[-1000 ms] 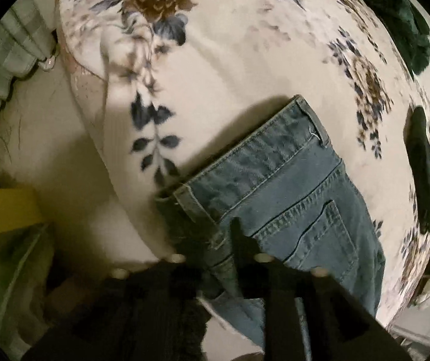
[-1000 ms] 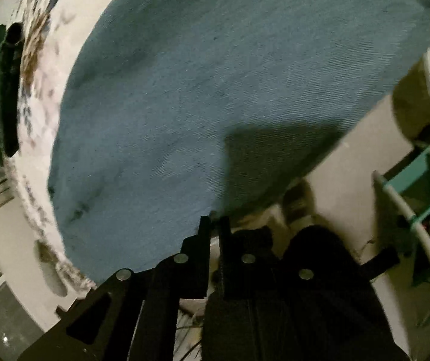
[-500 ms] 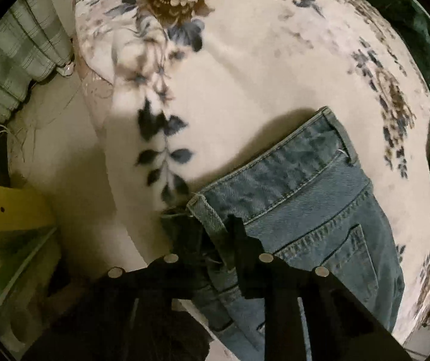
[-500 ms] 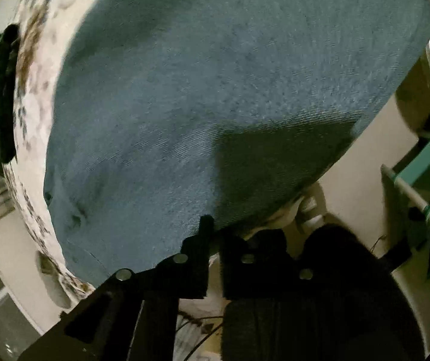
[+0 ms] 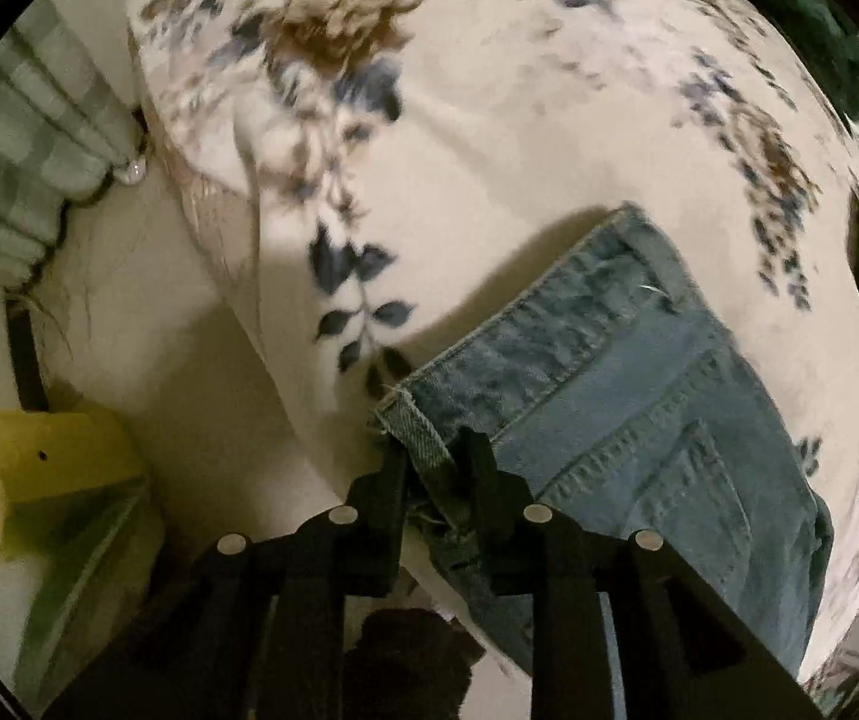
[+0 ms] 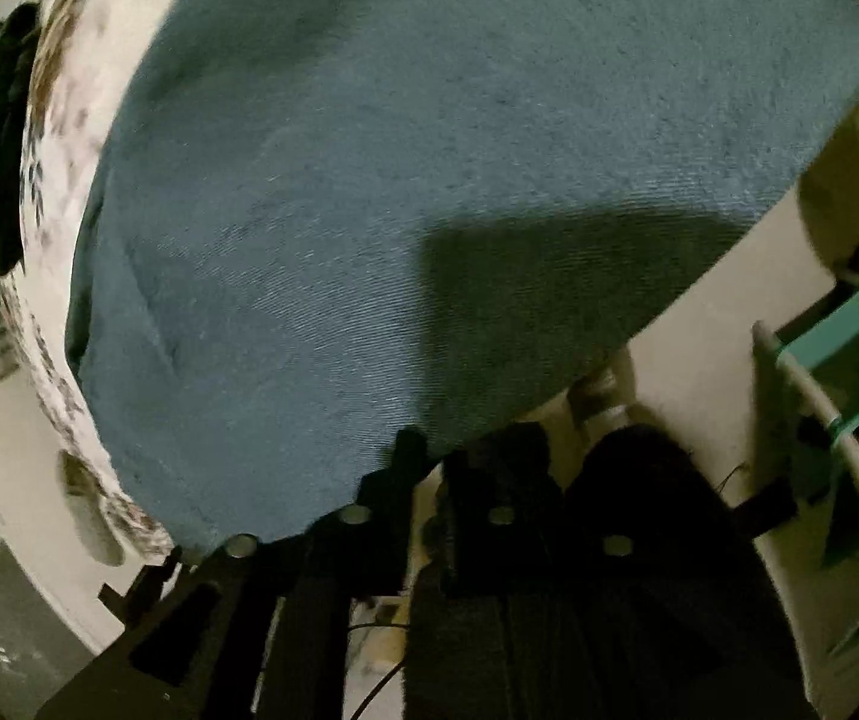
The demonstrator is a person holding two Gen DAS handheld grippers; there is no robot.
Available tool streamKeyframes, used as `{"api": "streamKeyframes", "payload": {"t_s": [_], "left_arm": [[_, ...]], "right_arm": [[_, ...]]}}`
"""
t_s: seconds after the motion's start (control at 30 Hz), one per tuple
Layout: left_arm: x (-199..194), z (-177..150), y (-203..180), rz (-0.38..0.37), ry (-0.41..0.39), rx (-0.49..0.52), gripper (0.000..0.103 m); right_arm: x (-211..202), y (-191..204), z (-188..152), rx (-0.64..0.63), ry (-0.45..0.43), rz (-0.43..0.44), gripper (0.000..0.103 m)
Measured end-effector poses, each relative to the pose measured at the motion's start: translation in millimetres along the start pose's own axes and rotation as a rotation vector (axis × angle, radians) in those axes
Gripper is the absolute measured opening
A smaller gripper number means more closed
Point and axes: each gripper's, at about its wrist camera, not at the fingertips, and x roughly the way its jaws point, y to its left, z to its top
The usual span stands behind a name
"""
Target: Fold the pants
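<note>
Left claw (image 5: 434, 456) pinches the jeans' (image 5: 609, 396) waistband corner at lower centre on the flowered bedspread (image 5: 489, 138), its jaws just widening slightly; keep that pinch firm while lifting evenly.

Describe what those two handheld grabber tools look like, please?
Both are matte black. The left gripper has two flat, blocky fingers on angular arms with cut-out windows, studded with four round silver fasteners. The right gripper has the same build and studs. Thin dark cables trail beneath it. No sleeve is clearly visible.
</note>
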Motion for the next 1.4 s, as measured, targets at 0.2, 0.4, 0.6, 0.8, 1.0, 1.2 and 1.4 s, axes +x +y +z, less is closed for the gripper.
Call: {"api": "streamKeyframes", "payload": {"t_s": [0.2,0.4,0.6,0.8,1.0,1.2,1.4], "left_arm": [[-50.3,-30.5,-71.8,0.01,-0.086,0.229,0.044],[-40.0,-100.7,-182.6,-0.094,0.0,0.538,0.079],[1.0,-185.8,-268.7,-0.126,0.132,0.77,0.079],[47.6,-227.1,-291.2,-0.012,0.186,0.911,0.085],[55.2,-225.7,-295.0,0.023,0.185,0.901,0.102],[61.9,-220.2,-305.1,0.024,0.178,0.894,0.103],[62.6,-213.5,-299.5,0.01,0.184,0.896,0.103]], "right_arm": [[-58.7,-31.6,2.9,0.036,-0.123,0.06,0.053],[-165.1,-100.3,44.8,0.187,-0.409,0.046,0.054],[-232.6,-186.5,98.7,0.364,-0.607,0.029,0.054],[-234.2,-215.5,141.9,0.393,-0.632,0.03,0.054],[-221.6,-195.6,138.5,0.352,-0.659,-0.022,0.054],[-212.0,-192.3,133.8,0.349,-0.701,-0.065,0.013],[-238.7,-188.5,107.7,0.333,-0.77,-0.15,0.009]]}}
